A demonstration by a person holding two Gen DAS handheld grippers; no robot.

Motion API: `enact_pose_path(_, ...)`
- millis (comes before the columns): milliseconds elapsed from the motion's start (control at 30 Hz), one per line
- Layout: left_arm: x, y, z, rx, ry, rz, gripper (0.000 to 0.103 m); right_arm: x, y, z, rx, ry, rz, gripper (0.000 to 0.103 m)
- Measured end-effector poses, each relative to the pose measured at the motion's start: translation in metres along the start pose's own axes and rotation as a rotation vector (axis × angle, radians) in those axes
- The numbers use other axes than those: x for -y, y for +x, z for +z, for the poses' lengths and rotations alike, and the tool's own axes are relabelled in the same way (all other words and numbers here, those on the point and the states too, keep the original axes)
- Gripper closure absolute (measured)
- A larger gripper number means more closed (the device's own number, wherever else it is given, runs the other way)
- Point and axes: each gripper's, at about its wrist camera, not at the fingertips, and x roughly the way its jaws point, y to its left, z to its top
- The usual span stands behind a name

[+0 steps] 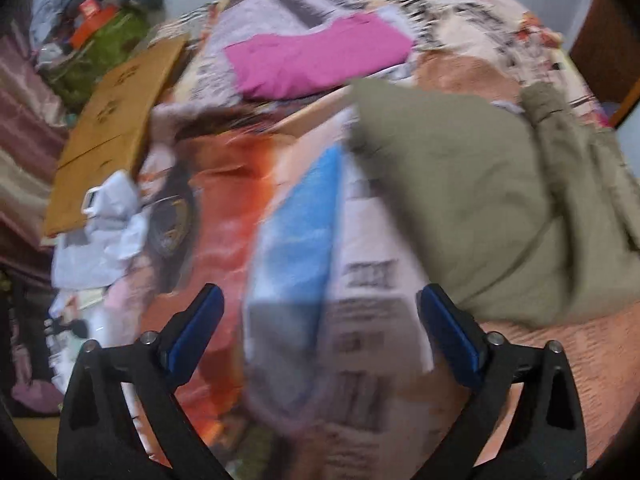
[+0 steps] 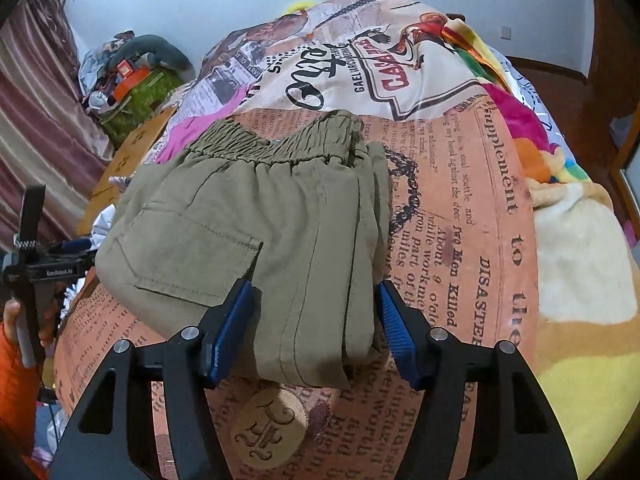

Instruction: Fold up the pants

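Olive-green pants (image 2: 256,216) lie folded into a compact stack on the newspaper-print bedspread (image 2: 460,240), with the elastic waistband at the far end and a back pocket on top. My right gripper (image 2: 314,320) straddles the stack's near end, and both blue pads press against its sides. In the blurred left wrist view the same pants (image 1: 472,200) lie to the right. My left gripper (image 1: 320,320) hangs open over the bedspread (image 1: 224,216) beside them, with nothing between its fingers.
A folded pink garment (image 1: 316,64) lies further back on the bed. A brown cardboard box (image 1: 116,128) and white bags (image 1: 104,232) sit along the left edge. Colourful plush blankets (image 2: 560,248) are heaped on the right. A hand in an orange sleeve (image 2: 12,344) shows at the left.
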Motion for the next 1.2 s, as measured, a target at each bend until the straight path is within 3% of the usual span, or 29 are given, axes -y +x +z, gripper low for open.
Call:
enact_pose_path(133,-0.021,-0.009,0.000,0.007,-0.066,-0.025,0.008,-0.001,-0.002,0.001,0.003,0.012,-0.002,0.043)
enact_pose_path(300,-0.020,-0.041,0.021,0.099,-0.093,-0.085,0.008,-0.005,-0.012,0.009,0.006,-0.014,-0.027,0.043)
enact_pose_path(467,0.022,-0.068,0.057,0.193,0.001,-0.140,0.008,-0.006,-0.031,0.029,0.078,-0.032,-0.026,0.043)
enact_pose_path(633,0.068,-0.067,0.082,0.196,0.088,-0.209,0.008,-0.005,-0.030,0.053,0.115,-0.048,-0.019,0.043)
enact_pose_path(833,0.124,-0.045,0.103,0.166,0.198,-0.233,0.011,-0.002,0.001,0.069,0.042,-0.092,-0.014,0.044)
enact_pose_path(900,0.134,-0.036,0.106,0.148,0.221,-0.232,0.020,-0.001,0.011,0.072,0.021,-0.112,-0.013,0.047)
enact_pose_path(967,0.143,-0.025,0.108,0.121,0.236,-0.235,0.026,-0.001,0.020,0.075,0.000,-0.129,-0.010,0.060)
enact_pose_path(1000,0.146,-0.020,0.108,0.108,0.240,-0.235,0.028,0.001,0.026,0.076,-0.015,-0.132,-0.009,0.061)
enact_pose_path(1100,0.152,-0.005,0.109,0.092,0.248,-0.222,0.029,0.006,0.045,0.077,-0.061,-0.138,0.001,0.071)
enact_pose_path(1200,0.152,0.002,0.108,0.103,0.255,-0.210,0.029,0.006,0.048,0.075,-0.048,-0.169,-0.013,0.073)
